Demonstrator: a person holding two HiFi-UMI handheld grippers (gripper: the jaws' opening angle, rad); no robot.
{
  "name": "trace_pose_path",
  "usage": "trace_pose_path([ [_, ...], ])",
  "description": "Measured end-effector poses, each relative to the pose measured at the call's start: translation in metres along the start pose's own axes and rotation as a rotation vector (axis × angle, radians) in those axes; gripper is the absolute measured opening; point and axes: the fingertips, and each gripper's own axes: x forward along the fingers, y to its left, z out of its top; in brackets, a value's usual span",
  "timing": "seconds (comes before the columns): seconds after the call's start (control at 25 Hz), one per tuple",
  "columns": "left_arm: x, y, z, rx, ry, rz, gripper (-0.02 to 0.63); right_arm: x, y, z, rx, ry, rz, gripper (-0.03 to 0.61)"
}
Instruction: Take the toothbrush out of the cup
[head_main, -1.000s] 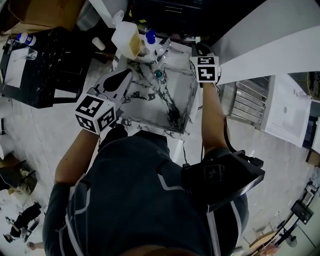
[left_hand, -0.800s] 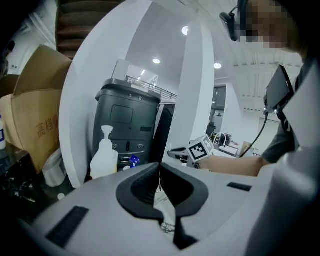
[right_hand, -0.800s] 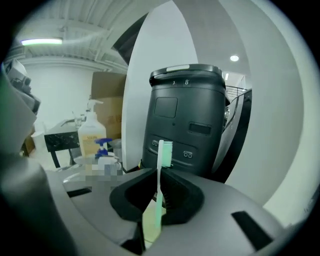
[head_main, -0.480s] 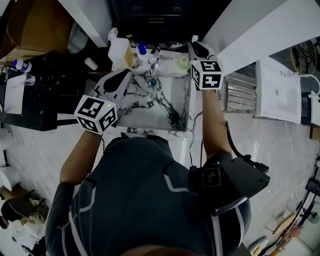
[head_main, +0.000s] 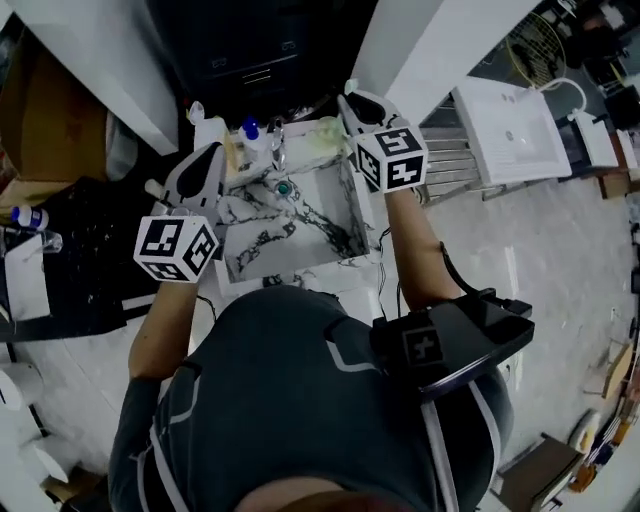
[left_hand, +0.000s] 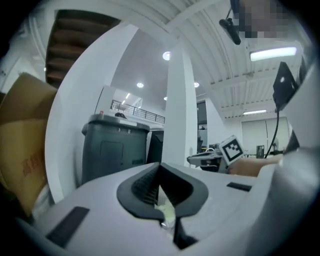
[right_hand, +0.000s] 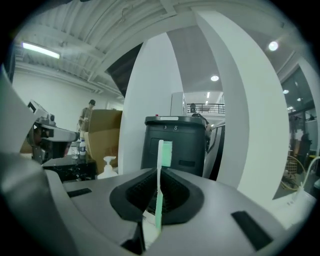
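Both arms reach forward — left gripper (left_hand: 160, 172) and right gripper (right_hand: 159, 172) level, each clamped on something thin.

A large indoor workshop hall: white columns (left_hand: 177, 110) rise to a ribbed ceiling with strip lights (left_hand: 272, 52). Cardboard boxes (right_hand: 102, 135), a dark bin (right_hand: 187, 140) and a marble-patterned table (head_main: 255, 245) stand about.
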Motion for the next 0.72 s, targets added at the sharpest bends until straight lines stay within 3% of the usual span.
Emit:
trace_pose_path([
  [0.12,-0.005,0.016,0.032,0.059,-0.034,-0.013,0.009,-0.019,0.016,0.017,0.026,-0.016,-0.015,0.040],
  [0.32,-0.023,0.010,0.063,-0.004,-0.149,-0.157,0.009,-0.047,0.036,0.048,-0.008,-0.026,-0.045,0.040],
  [0.56,-0.026,0.013,0.067,-0.040,-0.104,-0.178,0.009,-0.070,0.051,0.072,0.023,-0.067,-0.077,0.038],
  [0.72,-0.029,0.018,0.068,0.038,-0.094,-0.152,0.009,-0.081,0.058,0.076,0.041,-0.078,-0.106,0.038],
])
